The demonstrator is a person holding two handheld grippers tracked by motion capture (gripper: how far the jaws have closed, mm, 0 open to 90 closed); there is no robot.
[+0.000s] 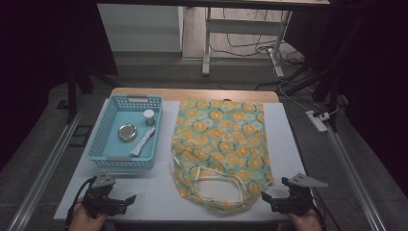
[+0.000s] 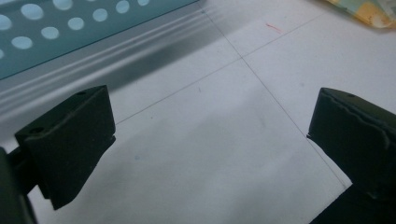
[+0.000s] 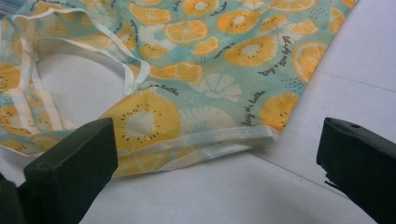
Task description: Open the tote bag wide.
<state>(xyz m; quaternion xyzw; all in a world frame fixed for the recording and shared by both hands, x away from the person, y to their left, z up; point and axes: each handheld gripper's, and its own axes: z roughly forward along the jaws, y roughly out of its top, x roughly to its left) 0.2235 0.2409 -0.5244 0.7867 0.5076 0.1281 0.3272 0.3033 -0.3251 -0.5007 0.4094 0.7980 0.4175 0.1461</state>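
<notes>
A teal cloth bag (image 1: 219, 144) printed with orange slices lies flat on the white table (image 1: 154, 192), its handles and mouth toward the near edge. The bag's near corner (image 3: 196, 126) lies just ahead of my right gripper (image 1: 267, 198), which is open at the near right. A blue perforated basket (image 1: 103, 144) at the left holds a round metal lid (image 1: 127, 132), a small jar (image 1: 149, 115) and a white tube (image 1: 143, 142). My left gripper (image 1: 126, 201) is open over bare table near the front left; the basket wall (image 2: 70, 28) is close ahead of it.
The white table surface (image 2: 219, 116) shows thin seam lines. A wooden strip (image 1: 192, 94) runs along the table's far edge. Beyond it stand a desk's metal legs (image 1: 207, 48) and floor cables; a power strip (image 1: 317, 120) lies on the floor at right.
</notes>
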